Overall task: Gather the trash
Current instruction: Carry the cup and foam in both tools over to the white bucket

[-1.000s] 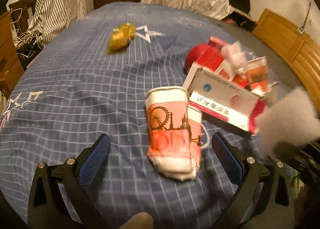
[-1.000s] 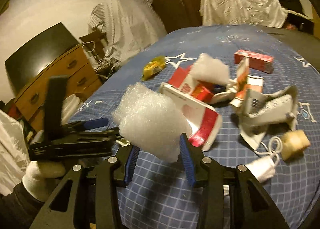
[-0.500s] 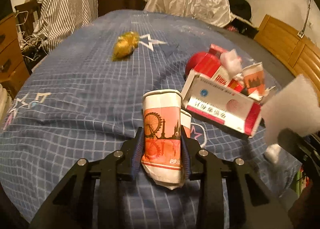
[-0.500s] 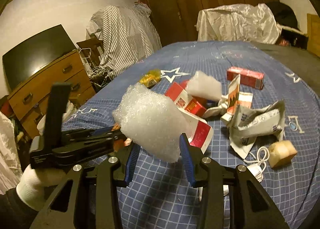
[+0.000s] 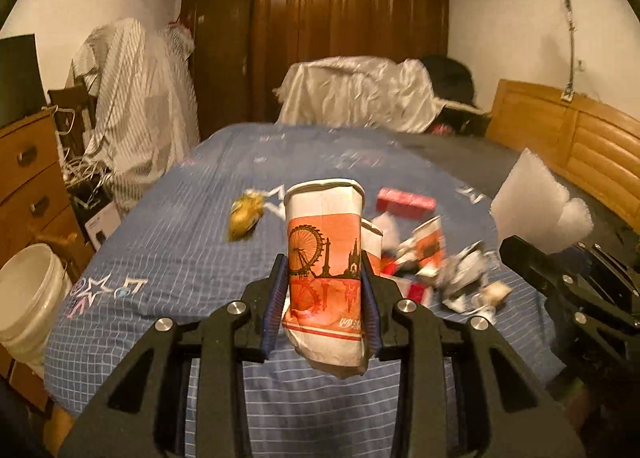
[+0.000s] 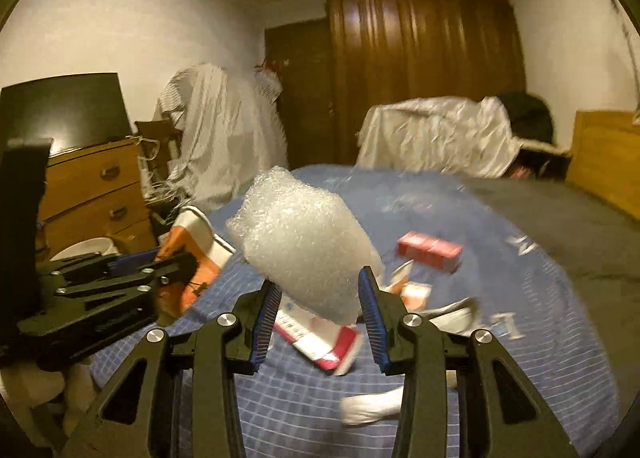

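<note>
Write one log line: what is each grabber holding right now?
left gripper: shut on paper cup | right gripper: shut on bubble wrap | both lifted off bed | bucket: bedside

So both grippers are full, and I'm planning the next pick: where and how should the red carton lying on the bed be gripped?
Grip the red carton across its short width at mid-length, coming down from above. It lies flat on the blue bedspread, apart from the trash pile, so its long side faces look free for the pads; its ends look too far apart for the jaws.
</note>
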A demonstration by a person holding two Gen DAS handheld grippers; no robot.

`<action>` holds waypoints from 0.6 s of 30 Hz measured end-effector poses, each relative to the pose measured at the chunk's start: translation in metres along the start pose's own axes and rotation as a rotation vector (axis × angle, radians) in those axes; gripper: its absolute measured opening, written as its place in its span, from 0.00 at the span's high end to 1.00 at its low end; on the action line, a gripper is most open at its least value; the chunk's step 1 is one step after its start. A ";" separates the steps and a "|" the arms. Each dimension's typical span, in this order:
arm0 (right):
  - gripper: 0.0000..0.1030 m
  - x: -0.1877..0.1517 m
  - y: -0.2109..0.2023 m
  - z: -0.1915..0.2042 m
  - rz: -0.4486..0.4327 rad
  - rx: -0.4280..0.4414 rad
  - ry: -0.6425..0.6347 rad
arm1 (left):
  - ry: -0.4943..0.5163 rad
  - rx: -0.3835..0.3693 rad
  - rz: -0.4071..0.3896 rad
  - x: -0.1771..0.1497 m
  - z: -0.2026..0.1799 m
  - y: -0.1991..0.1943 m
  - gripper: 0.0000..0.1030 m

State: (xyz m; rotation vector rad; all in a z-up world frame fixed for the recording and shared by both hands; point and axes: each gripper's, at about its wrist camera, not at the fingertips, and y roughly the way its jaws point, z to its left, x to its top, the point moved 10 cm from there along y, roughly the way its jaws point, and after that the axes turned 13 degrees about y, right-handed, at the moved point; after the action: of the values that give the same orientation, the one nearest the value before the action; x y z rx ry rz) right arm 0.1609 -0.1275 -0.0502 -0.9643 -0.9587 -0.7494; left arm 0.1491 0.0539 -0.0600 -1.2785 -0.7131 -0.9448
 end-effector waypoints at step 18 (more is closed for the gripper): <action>0.60 0.032 -0.080 -0.065 -0.097 -0.107 0.040 | 0.038 -0.031 -0.093 0.020 -0.033 -0.034 0.68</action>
State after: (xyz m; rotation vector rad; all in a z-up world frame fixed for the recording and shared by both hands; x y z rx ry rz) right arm 0.1256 -0.2218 -0.0103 -0.9977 -0.9434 -0.9065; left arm 0.1261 0.0173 -0.0330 -1.2594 -0.7358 -1.0573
